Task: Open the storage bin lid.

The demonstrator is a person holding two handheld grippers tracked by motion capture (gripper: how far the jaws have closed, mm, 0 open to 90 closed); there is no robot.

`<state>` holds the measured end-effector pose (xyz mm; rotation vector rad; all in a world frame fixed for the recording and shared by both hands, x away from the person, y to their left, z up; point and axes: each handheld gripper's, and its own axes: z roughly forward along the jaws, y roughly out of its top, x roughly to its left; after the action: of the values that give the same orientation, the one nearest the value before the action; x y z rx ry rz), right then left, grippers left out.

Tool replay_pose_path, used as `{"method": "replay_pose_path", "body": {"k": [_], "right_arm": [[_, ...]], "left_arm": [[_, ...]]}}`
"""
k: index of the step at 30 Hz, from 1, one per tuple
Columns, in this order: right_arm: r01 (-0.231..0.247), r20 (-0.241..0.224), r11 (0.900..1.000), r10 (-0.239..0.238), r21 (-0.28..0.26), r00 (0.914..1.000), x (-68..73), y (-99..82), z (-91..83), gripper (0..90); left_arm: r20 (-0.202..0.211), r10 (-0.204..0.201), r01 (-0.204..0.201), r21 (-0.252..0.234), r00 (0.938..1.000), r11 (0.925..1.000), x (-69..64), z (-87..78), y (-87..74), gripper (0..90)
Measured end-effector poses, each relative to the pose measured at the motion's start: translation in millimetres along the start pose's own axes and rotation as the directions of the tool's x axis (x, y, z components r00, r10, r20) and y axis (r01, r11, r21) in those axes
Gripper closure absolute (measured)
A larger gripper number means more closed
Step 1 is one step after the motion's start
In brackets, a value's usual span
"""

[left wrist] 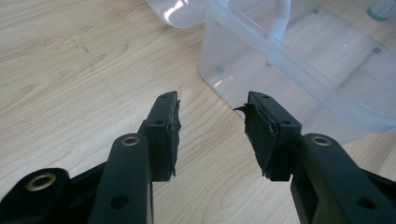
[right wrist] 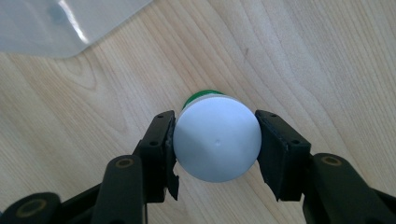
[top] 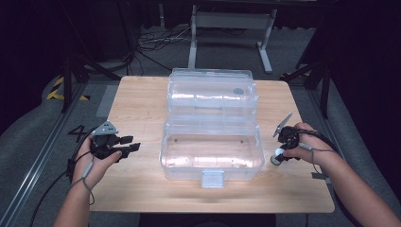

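Right gripper (right wrist: pixel 215 142): points down at the table (top: pixel 142 99), its jaws set on either side of a small bottle's white cap (right wrist: pixel 216 138); both pads touch the cap's rim, so the cap is pinched between them.
Small bottle (top: pixel 276 157): stands upright on the table just right of the clear box, near its front right corner (a sliver of green body peeks out behind the cap in the right gripper view).
Right hand (top: pixel 307 142): wraps the gripper's body from the right, forearm coming in from the lower right edge of the high view.
Left gripper (left wrist: pixel 212 133): jaws spread apart with nothing between them, only bare wood below; the pads look frayed at their edges.
Left gripper, place: held low over the table's left side, well apart from the bottle, aimed toward the box's left wall.
Left hand (top: pixel 97 158): grips from below and behind, a cable trailing down past the wrist.
Clear box (top: pixel 210 163): a transparent plastic tub in the middle of the table, standing open, with a latch tab at its front edge.
Lid (top: pixel 213 92): hinged back behind the tub, lying toward the far edge of the table.
Floor (top: pixel 156 40): grey, with cables and a metal frame beyond the table.
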<state>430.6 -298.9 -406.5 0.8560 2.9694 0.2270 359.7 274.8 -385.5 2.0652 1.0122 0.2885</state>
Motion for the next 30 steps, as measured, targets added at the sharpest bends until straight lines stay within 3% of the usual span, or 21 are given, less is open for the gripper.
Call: {"method": "replay_pose_path", "body": {"k": [4, 30], "right_arm": [[-0.011, -0.021, 0.9999, 0.011, -0.002, 0.9997, -0.9, 1.2, -6.1, 50.7], [0.016, -0.007, 0.9992, -0.016, -0.038, 0.9998, 10.0, 2.8, -61.0, 50.8]], "left_arm": [[-0.001, 0.001, -0.001, 0.001, 1.0000, 1.0000, -0.2, 0.3, 0.0, 55.5], [0.001, 0.005, -0.005, 0.003, 1.0000, 1.0000, -1.2, 0.5, 0.5, 55.7]]}}
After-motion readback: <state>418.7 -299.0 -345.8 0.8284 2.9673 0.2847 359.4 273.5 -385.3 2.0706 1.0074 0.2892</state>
